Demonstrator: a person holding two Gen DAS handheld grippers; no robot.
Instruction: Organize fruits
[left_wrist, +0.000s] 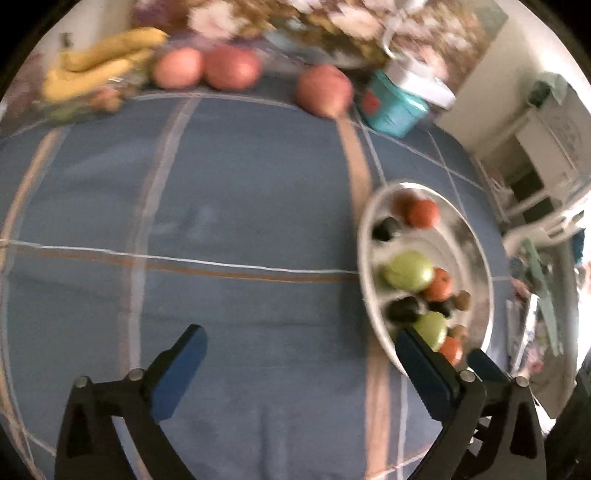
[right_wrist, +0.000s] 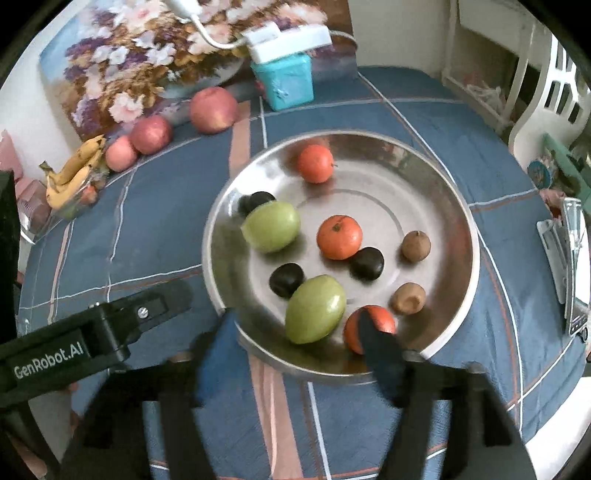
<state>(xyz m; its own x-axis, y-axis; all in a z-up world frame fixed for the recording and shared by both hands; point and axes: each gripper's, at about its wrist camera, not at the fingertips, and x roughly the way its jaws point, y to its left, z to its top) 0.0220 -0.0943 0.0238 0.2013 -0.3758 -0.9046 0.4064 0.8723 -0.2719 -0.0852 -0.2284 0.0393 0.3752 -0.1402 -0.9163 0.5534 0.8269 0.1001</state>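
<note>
The left tool (left_wrist: 299, 363) stands with its jaws spread wide over bare blue plaid cloth (left_wrist: 229, 192) on the surface; nothing lies between them. The right tool (right_wrist: 303, 350) also stands parted, empty, at the near rim of the metal plate (right_wrist: 458, 206). Its left finger is outside the rim and its right finger crosses in front of an orange fruit (right_wrist: 382, 319); contact cannot be told.

The plate holds 3 orange fruits, 2 green fruits (right_wrist: 271, 226), 3 dark fruits (right_wrist: 286, 279) and 2 small brown fruits (right_wrist: 416, 246).

Off the plate, along the far edge of the surface: 3 red apples (right_wrist: 213, 109) and a bunch of bananas (right_wrist: 75, 170). A teal box (right_wrist: 286, 83) sits beside the nearest apple, before a floral picture (right_wrist: 122, 62).
</note>
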